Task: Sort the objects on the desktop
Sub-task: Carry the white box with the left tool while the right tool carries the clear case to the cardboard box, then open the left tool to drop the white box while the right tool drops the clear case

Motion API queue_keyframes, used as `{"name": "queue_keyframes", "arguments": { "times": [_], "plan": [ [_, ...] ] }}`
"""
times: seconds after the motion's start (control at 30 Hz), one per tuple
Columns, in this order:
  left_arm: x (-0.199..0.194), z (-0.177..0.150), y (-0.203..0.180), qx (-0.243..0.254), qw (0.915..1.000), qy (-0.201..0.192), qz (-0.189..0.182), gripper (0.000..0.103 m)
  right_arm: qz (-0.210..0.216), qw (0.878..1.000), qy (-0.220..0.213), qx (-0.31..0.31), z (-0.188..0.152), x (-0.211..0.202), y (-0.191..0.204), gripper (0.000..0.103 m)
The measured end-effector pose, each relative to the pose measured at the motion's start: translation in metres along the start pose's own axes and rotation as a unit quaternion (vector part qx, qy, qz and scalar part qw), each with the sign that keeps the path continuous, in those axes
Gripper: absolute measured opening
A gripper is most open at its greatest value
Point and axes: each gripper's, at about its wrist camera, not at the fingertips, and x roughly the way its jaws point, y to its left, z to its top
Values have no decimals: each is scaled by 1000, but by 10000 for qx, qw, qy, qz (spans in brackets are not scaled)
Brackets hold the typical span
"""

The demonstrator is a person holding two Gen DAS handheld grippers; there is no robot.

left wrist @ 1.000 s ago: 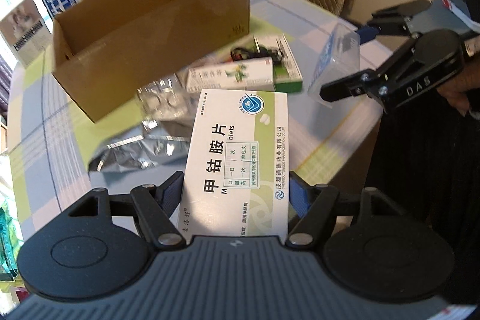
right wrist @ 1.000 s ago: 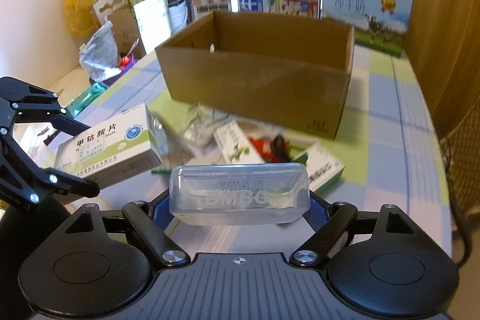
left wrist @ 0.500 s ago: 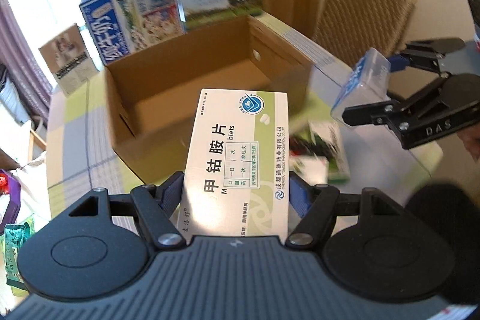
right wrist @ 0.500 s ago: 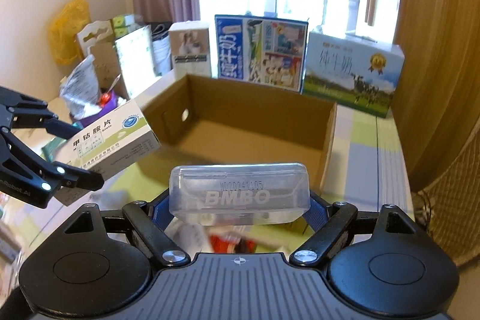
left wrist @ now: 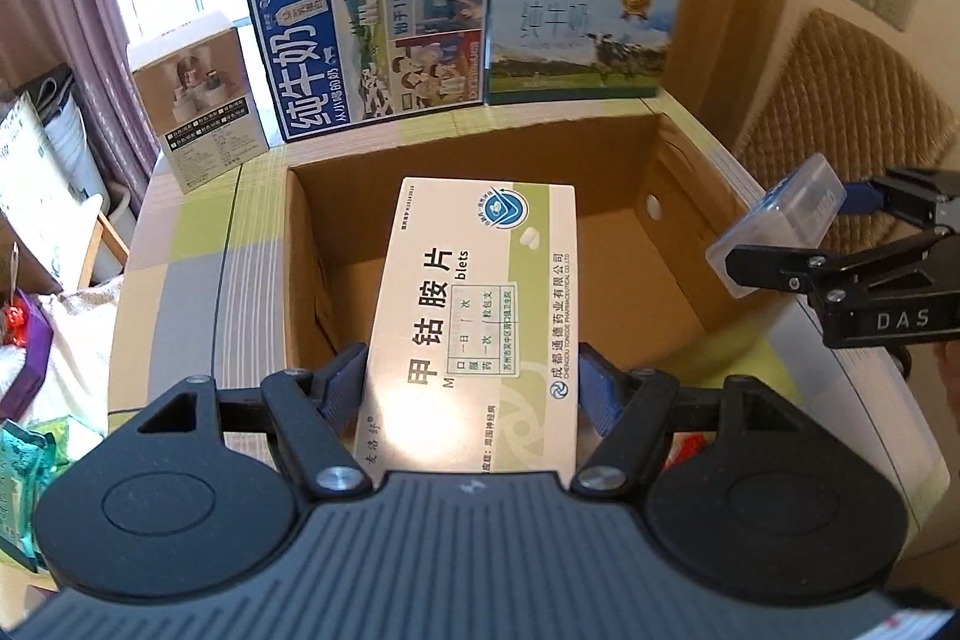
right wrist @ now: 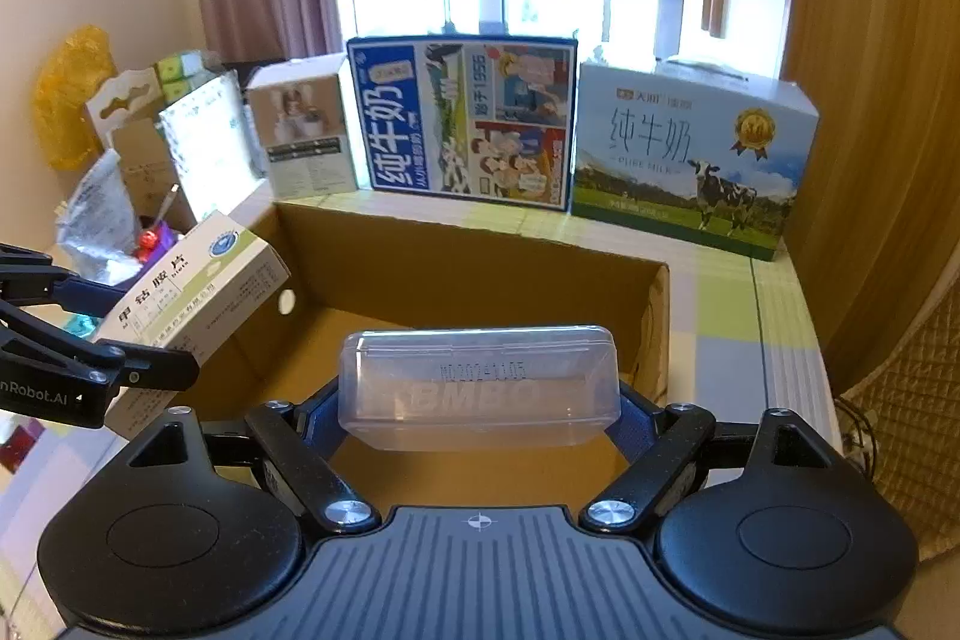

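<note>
Fingers [left wrist: 345, 382] of the left gripper [left wrist: 474, 388] were clamped on the long edges of a white-and-green medicine box [left wrist: 480, 316]; the box was gripped near its lower end and projected toward 12 o'clock, above the open cardboard carton [left wrist: 678, 196]; in the right wrist view the same medicine box [right wrist: 192, 292] appeared at 9 o'clock, tilted, over the carton's left wall. Fingers [right wrist: 636, 424] of the right gripper [right wrist: 480, 418] were closed against the two ends of a clear plastic case [right wrist: 480, 385]; embossed lettering was visible on its face; the case was held level above the carton [right wrist: 456, 268] interior. From the left wrist view the right gripper [left wrist: 840, 244] stood at 3 o'clock, with the clear plastic case [left wrist: 780, 226] beside the carton's right wall. The carton's floor showed bare brown board where visible. Beyond the carton, at 12 o'clock, a blue milk carton box [right wrist: 462, 124] and a pale milk gift box [right wrist: 690, 160] stood side by side on the checked tablecloth [right wrist: 774, 334]; a smaller beige product box [right wrist: 300, 130] stood at 11 o'clock.
</note>
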Motion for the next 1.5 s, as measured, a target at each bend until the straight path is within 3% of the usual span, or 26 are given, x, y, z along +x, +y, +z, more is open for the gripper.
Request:
{"name": "queue_keyframes", "arguments": {
  "times": [0.33, 0.6, 0.63, 0.67, 0.73, 0.9, 0.93, 1.03, 1.27, 1.5],
  "plan": [
    [52, 16, 12, -350, 9994, 18, 35, 68, 8, 9994, 336, 44, -6, 47, -6, 83],
    [82, 9, 12, -406, 9990, 181, 41, 67, 9, 9986, 536, 37, -18, 64, -7, 83],
    [85, 9, 12, -388, 9991, 188, 40, 64, 7, 9985, 553, 37, -19, 66, -8, 83],
    [87, 8, 11, -378, 9991, 196, 22, 50, 3, 9984, 564, 47, -19, 67, -9, 83],
    [91, 7, 11, -381, 9990, 233, 22, 46, -16, 9983, 576, 68, -20, 68, -11, 83],
    [92, 4, 10, -296, 9993, 226, 56, 50, 8, 9982, 599, 75, -20, 69, -11, 83],
    [91, 3, 11, -589, 9975, 225, 306, 51, 35, 9981, 606, 89, -20, 69, -11, 83],
    [86, 1, 14, -658, 9972, 156, 321, 59, 107, 9982, 569, 138, -20, 68, -10, 83],
    [68, -5, 20, -684, 9968, 37, 423, 67, 113, 9990, 371, 223, -16, 53, -12, 90],
    [50, -15, 26, -837, 9953, -8, 485, 68, 26, 9993, 274, 251, -16, 30, -15, 93]
  ]
}}
